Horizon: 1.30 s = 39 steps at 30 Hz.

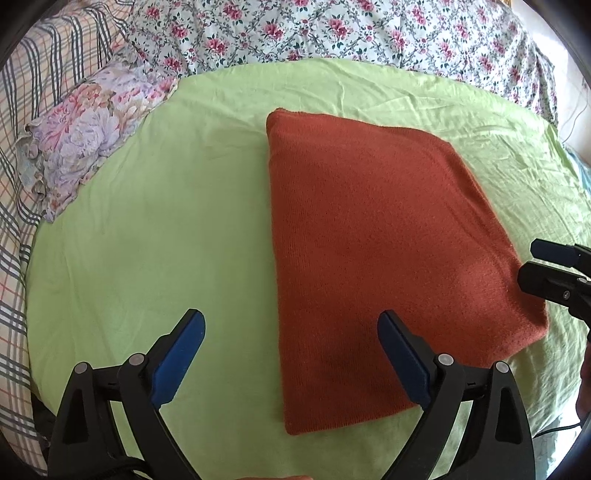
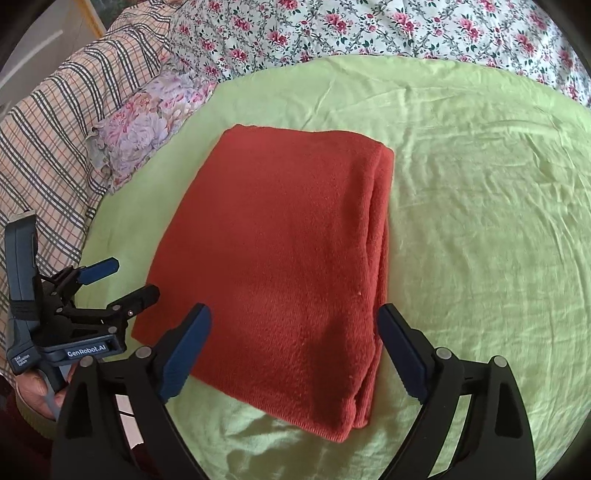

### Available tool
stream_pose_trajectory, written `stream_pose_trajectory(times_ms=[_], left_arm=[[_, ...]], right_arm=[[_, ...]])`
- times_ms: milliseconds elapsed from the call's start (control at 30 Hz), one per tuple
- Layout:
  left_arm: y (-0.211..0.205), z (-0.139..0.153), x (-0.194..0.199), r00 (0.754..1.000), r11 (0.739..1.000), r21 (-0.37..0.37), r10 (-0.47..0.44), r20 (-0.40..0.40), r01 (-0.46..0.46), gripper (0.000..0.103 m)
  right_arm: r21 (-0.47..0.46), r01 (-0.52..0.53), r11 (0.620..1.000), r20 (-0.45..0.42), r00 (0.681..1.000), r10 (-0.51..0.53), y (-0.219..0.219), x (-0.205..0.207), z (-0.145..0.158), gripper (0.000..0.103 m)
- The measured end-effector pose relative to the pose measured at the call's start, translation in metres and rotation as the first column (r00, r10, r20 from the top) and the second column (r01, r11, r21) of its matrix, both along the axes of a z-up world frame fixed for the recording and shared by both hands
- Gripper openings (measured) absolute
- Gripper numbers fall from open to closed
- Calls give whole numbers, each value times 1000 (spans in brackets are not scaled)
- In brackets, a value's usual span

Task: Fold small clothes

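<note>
Left wrist view: the left claw (image 1: 291,354) hangs released, its blue pads wide apart with nothing gripped between them. Below and ahead lies a rust-red knit garment (image 1: 369,240), already folded into a neat rectangle, flat on a light green sheet (image 1: 166,221) spread over the bed. The claw's right pad sits over the garment's near edge; its left pad is over bare sheet. At the right edge the right claw (image 1: 554,273) pokes in near the garment's near right corner. A pale flowered pillow (image 1: 92,136) rests at the left, a rose-print bedcover (image 1: 332,29) runs along the far side, and a plaid cloth (image 1: 22,147) lies at the far left.

Right wrist view: the right claw (image 2: 293,350) is likewise released and empty, straddling the garment's (image 2: 277,240) near end, where stacked layers show along its right edge. The left claw (image 2: 122,280), held in a hand (image 2: 40,387), hovers open beside the near left corner.

The fold looks finished and let go, judging by the tidy shape. Next would likely be one more halving, pinching both near corners, or setting it aside. Nothing blocks the way; the pillow is well apart
</note>
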<state>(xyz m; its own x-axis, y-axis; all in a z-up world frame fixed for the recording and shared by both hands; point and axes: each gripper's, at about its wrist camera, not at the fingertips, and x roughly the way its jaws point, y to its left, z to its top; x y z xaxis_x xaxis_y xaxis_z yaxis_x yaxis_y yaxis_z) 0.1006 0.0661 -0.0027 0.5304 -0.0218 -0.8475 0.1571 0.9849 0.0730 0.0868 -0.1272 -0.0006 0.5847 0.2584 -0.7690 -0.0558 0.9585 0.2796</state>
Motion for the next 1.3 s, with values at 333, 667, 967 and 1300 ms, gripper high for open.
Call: stream_pose_trajectory(times_ms=[333,667,967,1300], left_arm=[[0,-2,8,1000,1000,16,19,-2,-18,96],[0,-3,12,999,999,22,44,6,-44,98],[1,0,12,998,998,14,54,18,-55,99],[-1,8,6,998,999,-16,53,46,-52,99]], right_arm=[[-27,-23,999,-17,1000,23,9,8,-4,96],[-52,-44,998,-38,998,42,13,22,-9,97],[-48,-50,998,-43,998,48,17,27,-11,97],[-36,-37,999,-29,999,36,19,24,-9,97]])
